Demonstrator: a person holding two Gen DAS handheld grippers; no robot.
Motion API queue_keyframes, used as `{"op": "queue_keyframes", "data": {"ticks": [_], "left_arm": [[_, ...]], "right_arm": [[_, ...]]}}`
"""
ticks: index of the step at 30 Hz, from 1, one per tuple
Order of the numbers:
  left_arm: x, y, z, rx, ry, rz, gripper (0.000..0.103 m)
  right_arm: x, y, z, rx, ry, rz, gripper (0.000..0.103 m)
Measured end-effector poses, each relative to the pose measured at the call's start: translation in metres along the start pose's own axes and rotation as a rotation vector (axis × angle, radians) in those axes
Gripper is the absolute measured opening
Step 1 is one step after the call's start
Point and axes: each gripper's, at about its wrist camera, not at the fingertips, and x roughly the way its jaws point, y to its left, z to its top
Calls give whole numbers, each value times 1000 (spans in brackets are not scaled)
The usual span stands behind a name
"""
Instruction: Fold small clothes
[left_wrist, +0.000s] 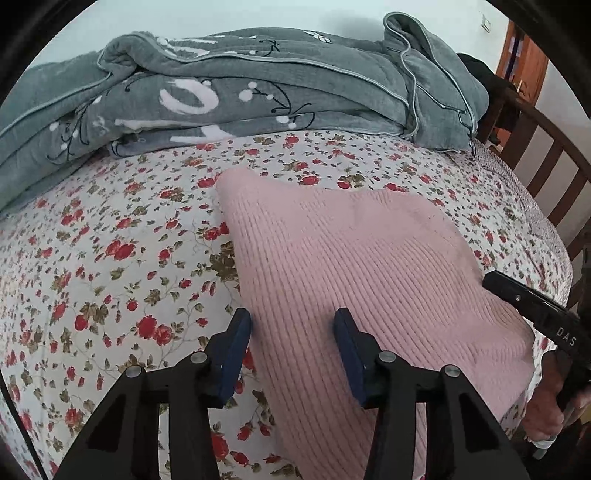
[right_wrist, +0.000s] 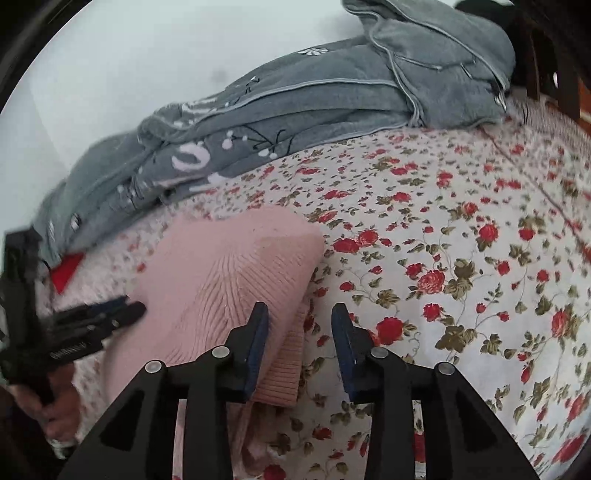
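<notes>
Pink sweater (left_wrist: 354, 266) lies partly folded on the flowered bedsheet (left_wrist: 110, 240). My left gripper (left_wrist: 291, 328) and right gripper (right_wrist: 299, 321) hover spread apart, empty, at its edges; a shallow pinch risks dragging one layer askew.

left tool (left_wrist: 292, 321): matte black angular frame with triangular cut-outs, four round silver pivot pins, two flat dark-blue fingers (left_wrist: 236, 354). right tool (right_wrist: 300, 317): same build, black linkage arms, silver pins, dark-blue pads (right_wrist: 256, 347). seen from the left wrist view, the right tool's black body carries white lettering "das". bare skin of the hand (left_wrist: 546, 413) shows at its handle, with a pale cuff edge below.
</notes>
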Motion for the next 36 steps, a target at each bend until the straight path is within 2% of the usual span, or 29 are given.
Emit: {"op": "queue_keyframes", "data": {"ticks": [3, 4, 6, 7, 11, 15, 16, 18, 19, 20, 21, 23, 25, 28, 30, 34, 36], "left_arm": [[-2, 9, 1, -45, 8, -54, 50], [-3, 16, 1, -80, 11, -107, 53], [-2, 25, -1, -132, 24, -186, 61], [1, 30, -3, -159, 37, -222, 62], [24, 40, -14, -227, 100, -311, 67], [48, 50, -19, -341, 129, -452, 66], [50, 50, -18, -352, 127, -465, 65], [52, 50, -17, -357, 124, -470, 56], [52, 50, -15, -362, 122, -470, 53], [50, 51, -14, -367, 118, -468, 47], [46, 52, -12, -378, 110, -467, 43], [39, 55, -7, -405, 91, -485, 40], [31, 58, 2, -388, 71, -474, 39], [13, 72, 18, -353, 19, -410, 39], [4, 91, 28, -349, 8, -382, 40], [-7, 130, 36, -341, 5, -278, 41], [-2, 146, 33, -338, 16, -230, 43]], "right_arm": [[0, 7, 3, 2, 15, 34, 45], [0, 9, 4, -1, 14, 34, 48], [6, 14, 5, -13, 26, 36, 62], [9, 14, 5, -15, 35, 42, 74], [33, 8, -5, 14, 116, 100, 76], [42, 7, -7, 23, 126, 108, 78], [44, 7, -6, 25, 132, 116, 78], [50, 6, -3, 44, 155, 147, 76], [52, 5, -2, 55, 159, 165, 69], [54, 4, -1, 79, 174, 222, 52], [55, 3, 0, 112, 182, 254, 47], [49, 10, 2, 99, 150, 239, 37], [42, 26, 6, 58, 119, 203, 33], [40, 54, 17, 35, 94, 221, 31], [50, 75, 26, 21, 81, 243, 31], [80, 112, 35, 12, 82, 297, 31], [94, 126, 33, -12, 89, 290, 31]]}}
